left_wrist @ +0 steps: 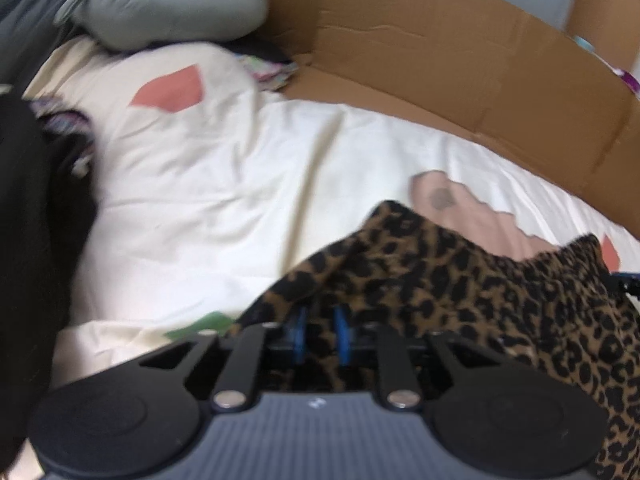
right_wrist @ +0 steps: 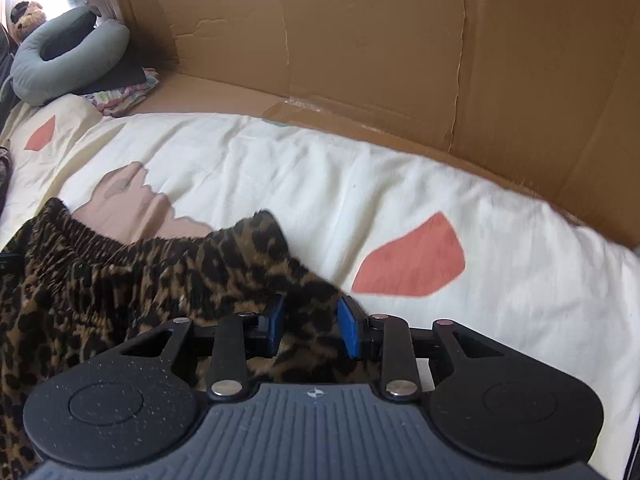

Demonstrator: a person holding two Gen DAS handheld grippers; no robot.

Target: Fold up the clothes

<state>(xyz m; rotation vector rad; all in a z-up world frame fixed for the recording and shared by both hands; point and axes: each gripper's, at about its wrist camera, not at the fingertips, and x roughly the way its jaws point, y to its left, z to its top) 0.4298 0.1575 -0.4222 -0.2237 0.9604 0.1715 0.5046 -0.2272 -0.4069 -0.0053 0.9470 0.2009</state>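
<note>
While each hand-held gripper, left (left_wrist: 320,334) and right (right_wrist: 311,330), pinches soft leopard-print fabric (right_wrist: 132,280), its gathered waistband sags between.

Leopard-print garment (right_wrist: 132,280), elastic waistband up.
Bunched and lifted at my bed's near edge, gathered band stretched between both my grippers.

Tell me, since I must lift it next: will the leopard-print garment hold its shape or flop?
Probably flop: the leopard-print garment drapes and sags between the left gripper and the right gripper. Its gathered waistband looks stretchy. It seems light, since it barely dents the white bedcover.
</note>
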